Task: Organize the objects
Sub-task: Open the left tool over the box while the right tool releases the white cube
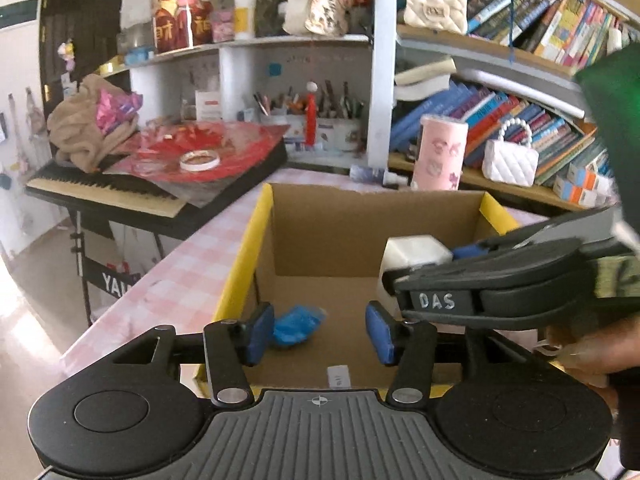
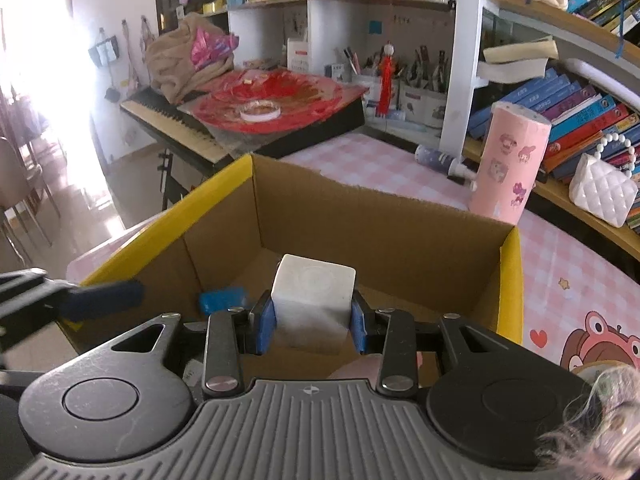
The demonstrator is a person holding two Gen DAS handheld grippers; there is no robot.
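White cube [image 2: 313, 296] sits pinched between my right fingers [image 2: 313, 326], held above the inside of the cardboard box [image 2: 400, 232] on the pink checked table [image 2: 560, 252]. My left fingers [image 1: 320, 330] are spread with nothing between them, over the box's near edge. A crumpled blue item [image 1: 297, 326] lies on the box floor.

The right tongs [image 2: 312, 326] clamp a white cube [image 2: 313, 292] over the open cardboard box [image 2: 400, 236], a blue item [image 2: 222, 300] lying inside.
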